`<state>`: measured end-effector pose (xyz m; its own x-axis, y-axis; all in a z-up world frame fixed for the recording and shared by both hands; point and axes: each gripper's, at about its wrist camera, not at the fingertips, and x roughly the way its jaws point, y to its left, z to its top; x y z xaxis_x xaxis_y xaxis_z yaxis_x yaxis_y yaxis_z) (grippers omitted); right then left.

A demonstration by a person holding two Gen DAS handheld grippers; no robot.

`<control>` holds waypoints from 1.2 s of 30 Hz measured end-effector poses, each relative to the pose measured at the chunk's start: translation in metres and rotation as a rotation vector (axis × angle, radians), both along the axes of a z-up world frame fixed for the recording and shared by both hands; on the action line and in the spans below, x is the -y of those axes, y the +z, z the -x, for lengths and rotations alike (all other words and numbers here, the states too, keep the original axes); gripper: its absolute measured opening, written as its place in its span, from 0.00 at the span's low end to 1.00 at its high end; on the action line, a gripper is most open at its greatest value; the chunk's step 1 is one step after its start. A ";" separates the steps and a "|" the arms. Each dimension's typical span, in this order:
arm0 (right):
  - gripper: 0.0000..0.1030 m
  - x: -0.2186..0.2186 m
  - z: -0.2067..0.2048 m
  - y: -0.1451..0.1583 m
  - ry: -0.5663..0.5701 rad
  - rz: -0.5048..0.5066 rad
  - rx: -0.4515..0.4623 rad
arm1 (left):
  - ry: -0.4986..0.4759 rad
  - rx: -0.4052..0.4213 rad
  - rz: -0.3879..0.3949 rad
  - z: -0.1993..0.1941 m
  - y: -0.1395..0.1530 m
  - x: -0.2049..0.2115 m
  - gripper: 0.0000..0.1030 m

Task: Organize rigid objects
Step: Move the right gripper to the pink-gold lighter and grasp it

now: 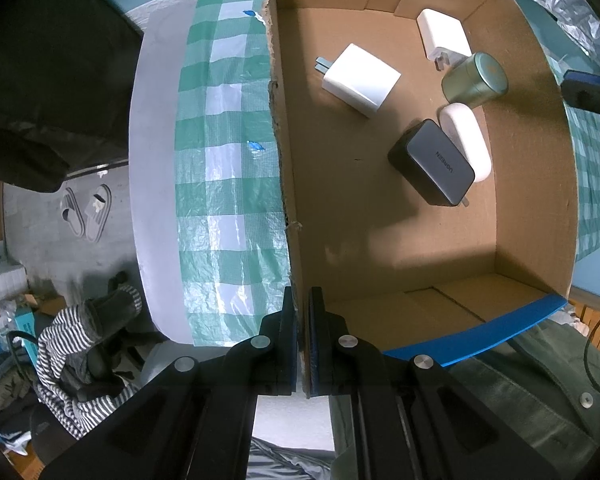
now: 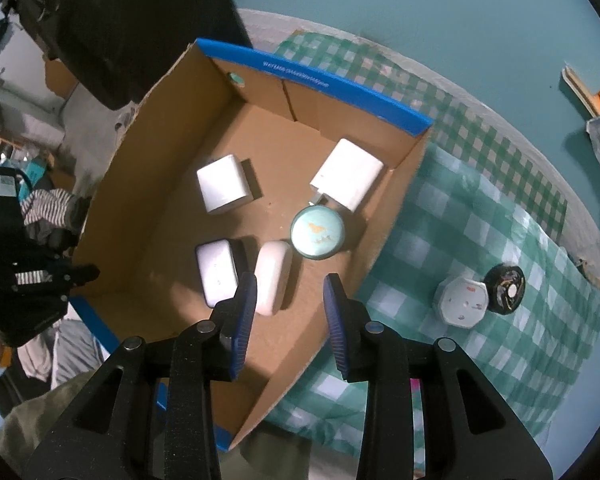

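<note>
An open cardboard box [image 1: 532,168] [image 2: 140,200] stands on a green checked cloth. Inside it lie a white cube charger [image 1: 360,80] [image 2: 224,188], a second white charger [image 1: 444,38] [image 2: 348,174], a round green tin [image 1: 474,80] [image 2: 318,232], a white oval case [image 1: 466,142] [image 2: 274,276] and a grey charger [image 1: 432,162] [image 2: 216,272]. My left gripper [image 1: 302,300] is shut on the box's near-left wall. My right gripper [image 2: 290,286] hangs open over the box, above the oval case, with nothing between its pads.
On the cloth right of the box sit a white octagonal object [image 2: 462,304] and a black round object [image 2: 504,290], touching each other. The table edge [image 1: 156,200] runs left of the box, with floor clutter and slippers [image 1: 86,212] below.
</note>
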<state>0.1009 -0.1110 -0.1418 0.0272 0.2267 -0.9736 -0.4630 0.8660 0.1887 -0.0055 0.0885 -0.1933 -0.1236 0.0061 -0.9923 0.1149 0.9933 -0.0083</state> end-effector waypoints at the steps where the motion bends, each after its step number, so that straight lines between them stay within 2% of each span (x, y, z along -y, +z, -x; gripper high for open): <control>1: 0.38 0.004 0.000 0.003 -0.012 -0.002 0.002 | -0.001 0.000 0.000 0.000 0.000 0.000 0.06; 5: 0.44 0.024 0.000 0.010 -0.072 0.002 0.014 | 0.000 -0.001 0.002 0.001 0.000 0.001 0.06; 18: 0.44 0.111 0.005 -0.009 -0.272 0.047 -0.042 | 0.001 -0.005 0.005 0.001 -0.001 0.000 0.06; 26: 0.44 0.157 0.017 -0.054 -0.405 0.049 -0.150 | 0.000 -0.005 0.005 0.000 -0.001 0.001 0.06; 32: 0.44 0.172 0.028 -0.093 -0.478 0.004 -0.241 | -0.001 -0.006 0.004 0.000 -0.001 0.001 0.06; 36: 0.44 0.175 0.034 -0.111 -0.503 0.021 -0.263 | 0.000 -0.007 0.004 -0.001 0.000 0.001 0.06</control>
